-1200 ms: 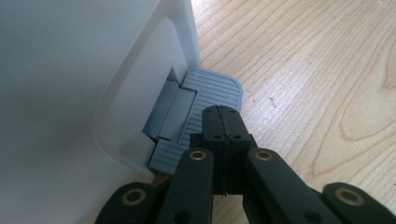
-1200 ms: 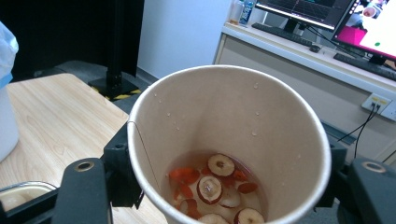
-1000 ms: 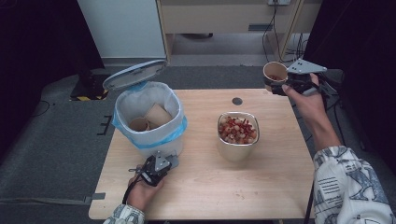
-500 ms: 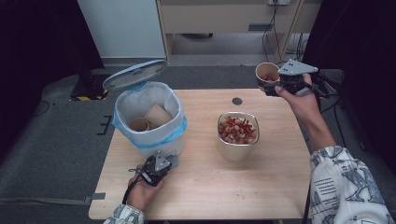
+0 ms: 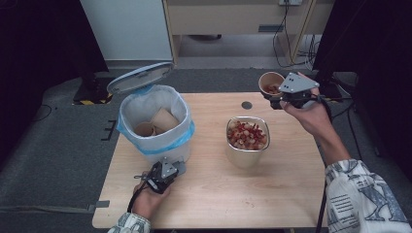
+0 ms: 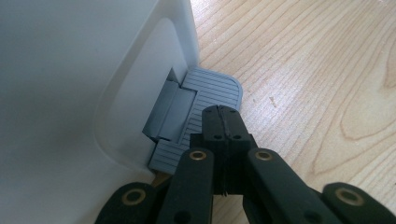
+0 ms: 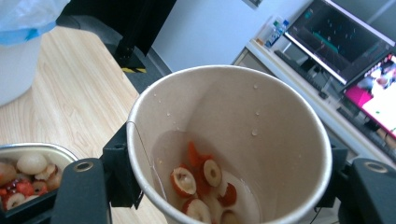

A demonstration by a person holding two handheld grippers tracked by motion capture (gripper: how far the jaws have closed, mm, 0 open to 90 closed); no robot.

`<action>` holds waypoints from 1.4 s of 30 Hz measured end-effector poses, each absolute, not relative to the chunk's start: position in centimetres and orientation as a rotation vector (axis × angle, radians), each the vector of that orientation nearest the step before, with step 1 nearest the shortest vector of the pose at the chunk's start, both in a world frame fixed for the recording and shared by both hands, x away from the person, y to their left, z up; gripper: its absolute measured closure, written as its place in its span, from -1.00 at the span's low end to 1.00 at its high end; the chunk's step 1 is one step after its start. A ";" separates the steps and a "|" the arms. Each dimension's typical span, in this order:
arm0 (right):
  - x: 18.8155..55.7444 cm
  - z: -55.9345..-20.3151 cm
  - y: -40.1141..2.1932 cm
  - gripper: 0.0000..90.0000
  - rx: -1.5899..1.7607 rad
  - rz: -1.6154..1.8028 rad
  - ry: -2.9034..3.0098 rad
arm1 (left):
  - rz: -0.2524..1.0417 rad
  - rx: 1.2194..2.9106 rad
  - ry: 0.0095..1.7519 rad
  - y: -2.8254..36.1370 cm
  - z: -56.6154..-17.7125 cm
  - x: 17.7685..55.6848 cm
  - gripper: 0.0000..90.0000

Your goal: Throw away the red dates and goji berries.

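Note:
My right gripper (image 5: pixel 273 95) is shut on a brown paper cup (image 5: pixel 270 82) and holds it upright in the air over the table's far right corner. In the right gripper view the cup (image 7: pixel 261 121) has red and white fruit slices in a little liquid at its bottom, with a black jaw on either side. My left gripper (image 5: pixel 165 172) is shut, with nothing between its jaws. Its tip (image 6: pixel 224 114) rests on the grey pedal (image 6: pixel 205 100) of the white bin (image 5: pixel 155 143). The bin's lid (image 5: pixel 141 77) stands up.
A square metal container (image 5: pixel 247 155) of fruit pieces stands mid-table, left of and nearer than the cup. The bin has a blue-edged liner and crumpled paper cups (image 5: pixel 163 120) inside. A dark round spot (image 5: pixel 247 105) marks the wooden table (image 5: pixel 218 194) near its far edge.
My right gripper has carried the cup to the left, in over the table's far corner. The left gripper has stayed on the pedal and the lid has stayed up.

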State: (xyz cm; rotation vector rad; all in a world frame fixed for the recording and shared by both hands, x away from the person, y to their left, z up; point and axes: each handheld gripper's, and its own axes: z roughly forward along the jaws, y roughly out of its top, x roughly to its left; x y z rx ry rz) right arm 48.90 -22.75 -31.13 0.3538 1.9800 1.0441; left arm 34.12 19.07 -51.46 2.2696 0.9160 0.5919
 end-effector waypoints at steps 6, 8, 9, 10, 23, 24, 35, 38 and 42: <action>48.9 -31.5 -22.6 -0.32 0.307 0.972 1.974 | 0.592 2.270 0.915 19.1 -51.5 34.1 1.00; 48.9 -31.6 -22.6 -0.33 0.303 0.961 1.975 | 0.592 2.270 0.915 19.1 -51.5 34.1 1.00; 48.8 -31.7 -22.5 -0.33 0.287 0.941 1.982 | 0.591 2.270 0.915 19.1 -51.5 34.1 1.00; 48.9 -31.8 -22.5 -0.33 0.280 0.934 1.983 | 0.591 2.270 0.916 19.1 -51.5 34.1 1.00; 48.5 -31.8 -22.4 -0.34 0.252 0.859 1.995 | 0.590 2.268 0.917 19.1 -51.5 34.1 1.00; 48.5 -31.8 -22.4 -0.34 0.252 0.859 1.995 | 0.590 2.268 0.917 19.1 -51.5 34.1 1.00; 47.8 -32.0 -22.1 -0.34 0.154 0.709 1.987 | 0.591 2.268 0.917 19.1 -51.5 34.1 1.00; 47.7 -32.1 -22.0 -0.34 0.140 0.689 1.985 | 0.591 2.268 0.917 19.1 -51.5 34.1 1.00; 47.7 -32.1 -22.0 -0.34 0.123 0.674 1.985 | 0.590 2.268 0.917 19.1 -51.5 34.1 1.00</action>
